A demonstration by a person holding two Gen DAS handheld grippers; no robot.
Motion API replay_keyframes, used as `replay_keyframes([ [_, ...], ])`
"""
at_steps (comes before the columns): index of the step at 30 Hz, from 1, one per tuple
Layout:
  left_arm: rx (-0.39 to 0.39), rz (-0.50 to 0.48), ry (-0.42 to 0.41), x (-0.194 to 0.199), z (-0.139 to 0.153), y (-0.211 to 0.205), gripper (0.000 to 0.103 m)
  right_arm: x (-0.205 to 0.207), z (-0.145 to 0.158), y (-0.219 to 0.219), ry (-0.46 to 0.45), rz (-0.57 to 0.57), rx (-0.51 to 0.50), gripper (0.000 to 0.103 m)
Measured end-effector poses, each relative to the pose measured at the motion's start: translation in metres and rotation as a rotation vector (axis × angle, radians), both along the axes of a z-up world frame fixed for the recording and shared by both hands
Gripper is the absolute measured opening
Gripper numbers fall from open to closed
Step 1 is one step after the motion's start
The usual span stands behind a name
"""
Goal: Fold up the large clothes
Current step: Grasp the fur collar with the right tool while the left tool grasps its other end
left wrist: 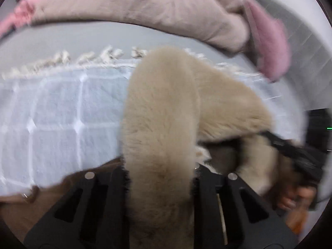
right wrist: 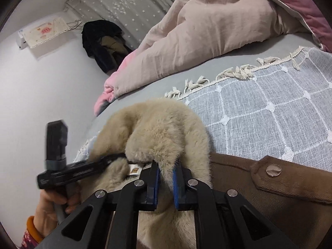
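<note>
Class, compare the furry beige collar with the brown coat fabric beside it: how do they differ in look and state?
The collar is pale beige, long-piled fur; the coat fabric is dark brown, smooth twill. The collar is lifted and bunched, pinched in the right gripper and the left gripper; the coat fabric lies flat, ungripped. The coat fabric carries a metal snap; the collar shows none. Both rest over the bed.

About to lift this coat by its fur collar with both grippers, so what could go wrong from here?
1. The right gripper pinches only a thin tuft of the fur collar; under the brown coat body it may slip out.
2. The left gripper holds the same collar close by, so the coat could bunch instead of spreading.
3. The white tasselled throw lies beneath and might drag along.
</note>
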State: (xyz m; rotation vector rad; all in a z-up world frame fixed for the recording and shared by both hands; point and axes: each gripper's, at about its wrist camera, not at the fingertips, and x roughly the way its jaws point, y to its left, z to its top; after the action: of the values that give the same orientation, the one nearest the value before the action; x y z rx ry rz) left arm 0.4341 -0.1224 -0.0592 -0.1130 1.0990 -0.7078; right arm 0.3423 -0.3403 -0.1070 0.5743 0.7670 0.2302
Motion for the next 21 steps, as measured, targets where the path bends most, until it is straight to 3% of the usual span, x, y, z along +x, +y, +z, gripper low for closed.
replay_keyframes([
  [3,-0.276,0.023,0.082,0.005,0.01,0.048,0.019,0.002,-0.001,-0.009,0.006,-0.011,0.05,0.01],
  [4,-0.363,0.099,0.106,0.015,0.005,0.07,0.019,0.004,-0.002,-0.009,0.008,-0.015,0.059,0.01],
  [6,-0.424,0.226,0.173,0.029,-0.022,0.084,0.02,0.007,-0.005,-0.008,0.01,-0.011,0.074,0.01],
  [7,-0.35,0.26,0.175,0.032,-0.038,0.077,0.022,0.009,-0.007,-0.006,0.009,-0.011,0.079,0.01],
  [8,-0.264,0.267,0.126,0.029,-0.046,0.065,0.025,0.013,-0.01,-0.003,0.017,-0.02,0.062,0.011],
  [9,-0.209,0.263,0.021,0.019,-0.043,0.054,0.032,0.016,-0.013,0.001,0.016,-0.017,0.054,0.011],
  [13,-0.042,0.23,-0.178,-0.016,-0.005,0.035,0.057,0.008,-0.002,0.007,-0.005,-0.009,0.011,0.026],
  [17,0.103,0.165,-0.374,-0.056,0.028,0.033,0.059,-0.014,0.029,0.022,0.002,0.079,-0.119,0.029],
  [21,0.208,-0.01,-0.359,-0.047,0.013,0.008,0.055,-0.015,0.023,0.059,0.126,0.192,-0.284,0.028],
])
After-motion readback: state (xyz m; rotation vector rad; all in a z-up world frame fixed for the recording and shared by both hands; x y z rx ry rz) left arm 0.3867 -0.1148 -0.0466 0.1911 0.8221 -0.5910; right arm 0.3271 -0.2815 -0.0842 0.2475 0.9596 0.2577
